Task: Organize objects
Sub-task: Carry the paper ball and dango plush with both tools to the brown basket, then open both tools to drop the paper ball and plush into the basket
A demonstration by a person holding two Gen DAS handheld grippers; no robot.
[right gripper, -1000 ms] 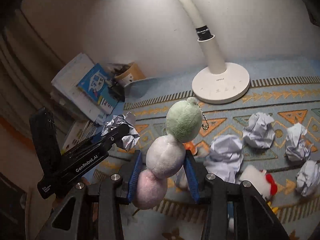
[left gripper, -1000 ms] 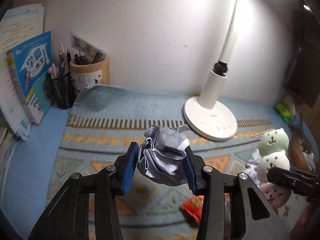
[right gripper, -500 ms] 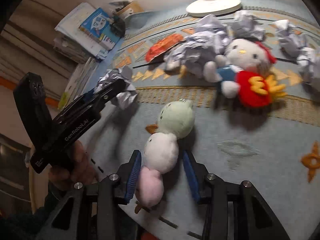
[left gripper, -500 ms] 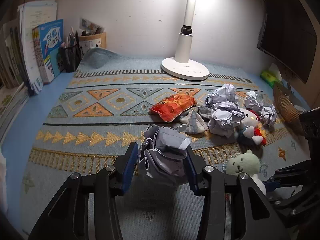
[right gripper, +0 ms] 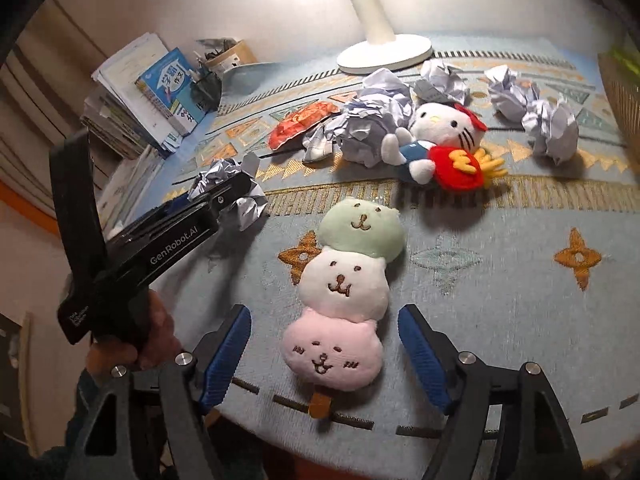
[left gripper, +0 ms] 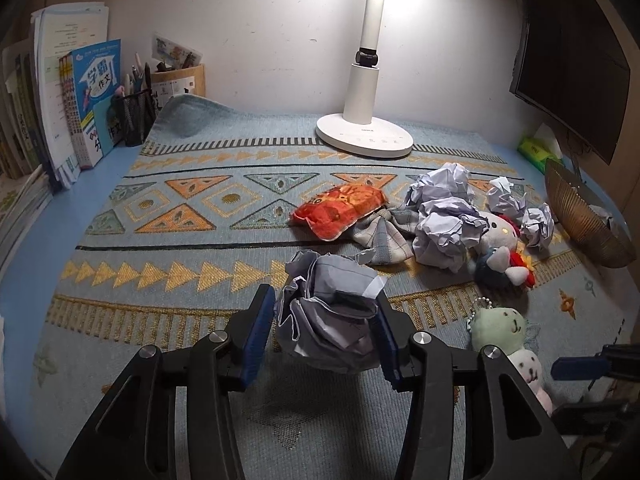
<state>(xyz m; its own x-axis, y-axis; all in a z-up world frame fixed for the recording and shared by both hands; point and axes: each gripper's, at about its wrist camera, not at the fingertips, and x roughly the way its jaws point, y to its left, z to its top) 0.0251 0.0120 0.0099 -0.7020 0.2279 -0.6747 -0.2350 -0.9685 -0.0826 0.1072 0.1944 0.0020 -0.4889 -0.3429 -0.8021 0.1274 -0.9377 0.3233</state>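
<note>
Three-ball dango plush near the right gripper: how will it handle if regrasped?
The dango plush looks soft and stuffed, so probably light and squashy. Its three lobes join at narrow necks, so it may flop if pinched at one end. Lying flat on the mat, it is unlikely to roll.

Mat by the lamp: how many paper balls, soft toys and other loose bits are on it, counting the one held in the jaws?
Crumpled paper balls: 5 (one held)
Plush toys: 2
Red packet: 1
Checked cloth: 1
Total: 9
</note>
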